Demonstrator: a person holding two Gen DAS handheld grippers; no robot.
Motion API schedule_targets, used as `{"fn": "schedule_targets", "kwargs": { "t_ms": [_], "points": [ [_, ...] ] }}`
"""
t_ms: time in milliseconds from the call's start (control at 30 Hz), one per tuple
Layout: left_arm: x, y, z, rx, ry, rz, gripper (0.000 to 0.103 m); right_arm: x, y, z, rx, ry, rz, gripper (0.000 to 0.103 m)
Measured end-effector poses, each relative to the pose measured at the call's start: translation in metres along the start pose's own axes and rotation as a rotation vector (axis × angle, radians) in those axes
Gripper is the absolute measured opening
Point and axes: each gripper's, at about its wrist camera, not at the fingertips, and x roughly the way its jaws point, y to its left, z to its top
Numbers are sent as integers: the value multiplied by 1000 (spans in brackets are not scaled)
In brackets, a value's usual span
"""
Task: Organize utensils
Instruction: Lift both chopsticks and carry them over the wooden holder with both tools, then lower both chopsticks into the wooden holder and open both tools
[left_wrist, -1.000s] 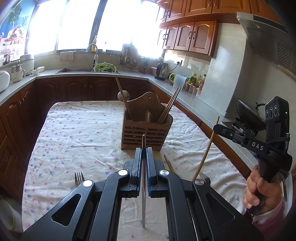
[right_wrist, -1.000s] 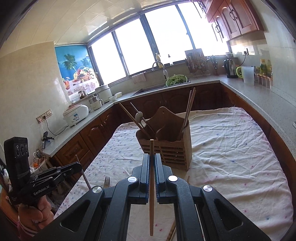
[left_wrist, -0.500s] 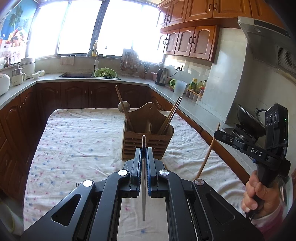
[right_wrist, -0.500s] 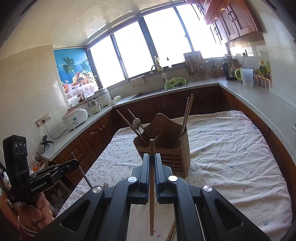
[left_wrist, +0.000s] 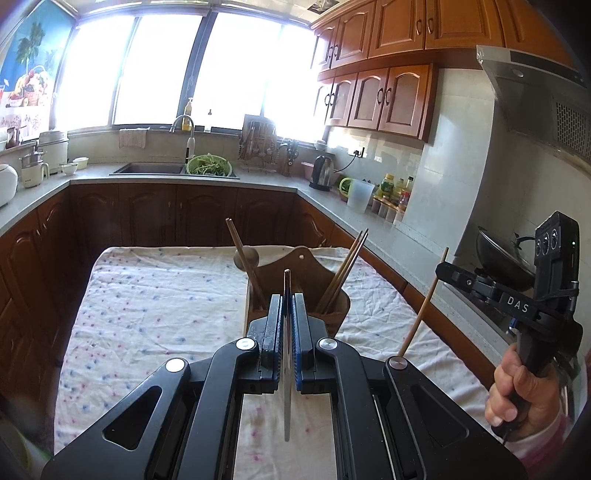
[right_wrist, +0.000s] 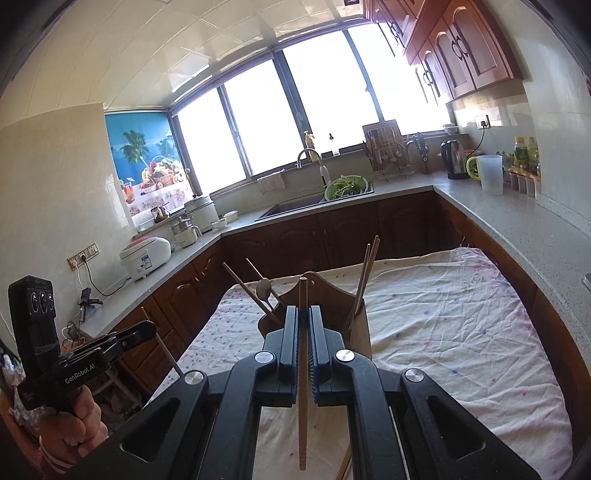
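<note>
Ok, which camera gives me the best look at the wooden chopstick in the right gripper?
The right wrist view: the wooden chopstick runs full length between the right gripper's shut pads. The left wrist view shows it small, slanting below that gripper at the right edge, its lower end hidden.

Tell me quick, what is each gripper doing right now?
Left gripper: closed on a thin metal utensil.
Right gripper: closed on a wooden chopstick.

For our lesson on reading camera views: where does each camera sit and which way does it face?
Left wrist: on the left gripper, facing the wooden holder; the right gripper and its hand show.
Right wrist: on the right gripper, facing the holder; the left gripper and its hand show.
Shared: the holder, the cloth-covered table, the sink.
</note>
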Motion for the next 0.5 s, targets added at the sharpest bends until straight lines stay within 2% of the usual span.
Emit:
{"fn": "schedule_targets", "kwargs": {
  "t_ms": [500],
  "points": [
    [30,1,74,35,-105,7,4,20,-6,66,-24,-108,-31,5]
  ]
}}
